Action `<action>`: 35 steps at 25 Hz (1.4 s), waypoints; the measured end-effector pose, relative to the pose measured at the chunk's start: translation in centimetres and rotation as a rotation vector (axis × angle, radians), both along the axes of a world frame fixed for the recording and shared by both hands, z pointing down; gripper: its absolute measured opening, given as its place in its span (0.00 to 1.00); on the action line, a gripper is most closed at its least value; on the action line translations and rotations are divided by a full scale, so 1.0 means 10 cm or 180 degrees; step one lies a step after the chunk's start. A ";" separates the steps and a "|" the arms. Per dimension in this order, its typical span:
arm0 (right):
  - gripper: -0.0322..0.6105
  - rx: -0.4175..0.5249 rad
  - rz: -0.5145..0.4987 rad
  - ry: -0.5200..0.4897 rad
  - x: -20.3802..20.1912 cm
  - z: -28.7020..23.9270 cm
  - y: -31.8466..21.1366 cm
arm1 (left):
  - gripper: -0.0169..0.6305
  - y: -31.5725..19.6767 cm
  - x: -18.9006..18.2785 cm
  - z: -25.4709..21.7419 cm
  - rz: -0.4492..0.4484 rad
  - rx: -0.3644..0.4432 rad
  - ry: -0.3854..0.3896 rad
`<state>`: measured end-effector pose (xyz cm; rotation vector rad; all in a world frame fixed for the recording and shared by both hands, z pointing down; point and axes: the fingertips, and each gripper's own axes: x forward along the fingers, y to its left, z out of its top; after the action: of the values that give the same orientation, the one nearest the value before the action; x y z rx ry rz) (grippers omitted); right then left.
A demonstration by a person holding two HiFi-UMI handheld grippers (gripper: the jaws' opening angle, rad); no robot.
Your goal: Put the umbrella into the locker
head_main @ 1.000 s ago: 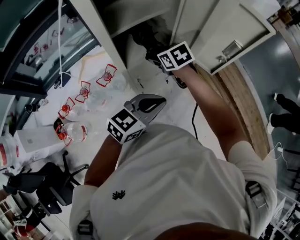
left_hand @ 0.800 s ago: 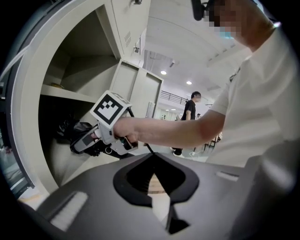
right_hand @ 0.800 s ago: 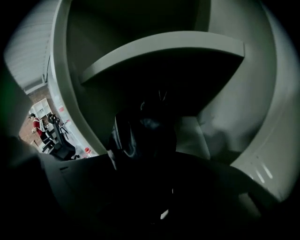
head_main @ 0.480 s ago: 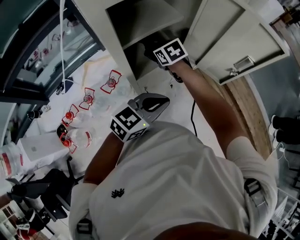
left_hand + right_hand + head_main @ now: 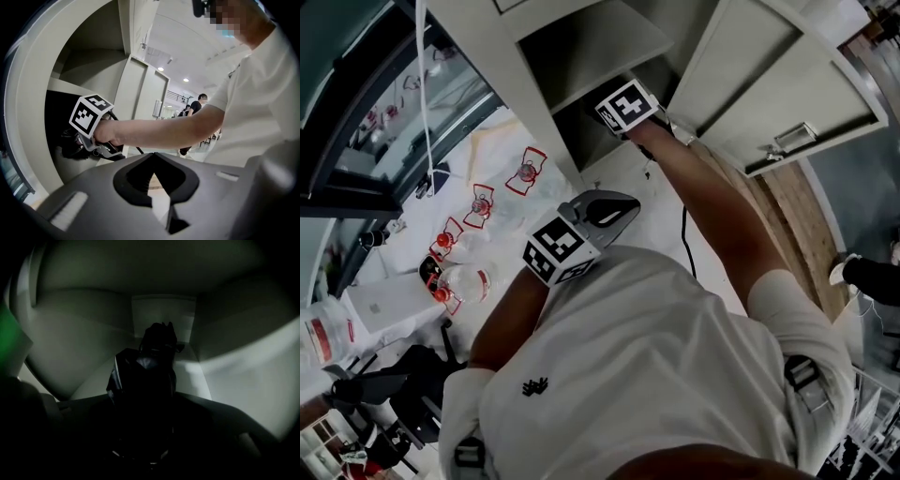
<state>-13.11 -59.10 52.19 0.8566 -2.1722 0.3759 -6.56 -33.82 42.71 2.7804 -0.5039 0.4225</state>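
**Umbrella carried into the open locker**

The locker [image 5: 581,42] stands with its door [image 5: 769,84] swung wide to the right, which leaves the compartment free to reach into; the person's right arm [image 5: 712,225] is stretched nearly straight, forward and down, so that the right tongs [image 5: 619,105] are past the opening and inside the compartment; the left arm [image 5: 511,309] is folded close against the chest, probably to keep it out of the way; the left tongs [image 5: 605,208] point toward the locker, pressed together on nothing; inside, the right tongs are pinching the folded black umbrella [image 5: 145,371], which juts ahead toward the pale back wall; whether it rests on the compartment floor cannot be told in the dark; setting it down and letting go looks like what remains.
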 end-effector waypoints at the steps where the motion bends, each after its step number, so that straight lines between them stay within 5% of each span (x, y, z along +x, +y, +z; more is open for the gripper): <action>1: 0.46 0.0009 -0.0017 0.0037 -0.01 0.01 -0.01 | 0.11 -0.01 -0.01 0.01 -0.0003 -0.0008 -0.0001; 18: 0.49 0.0242 -0.0126 0.0015 0.21 -0.20 0.15 | 0.11 0.12 0.17 0.05 -0.0031 -0.0032 -0.0013; 35: 0.48 0.0452 -0.0215 -0.0278 0.89 -0.61 1.15 | 0.11 0.84 0.89 0.01 -0.0038 0.0026 -0.0028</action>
<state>-4.16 -47.63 46.09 0.8556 -2.3243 0.2314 2.35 -25.46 42.85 2.7831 -0.5249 0.4310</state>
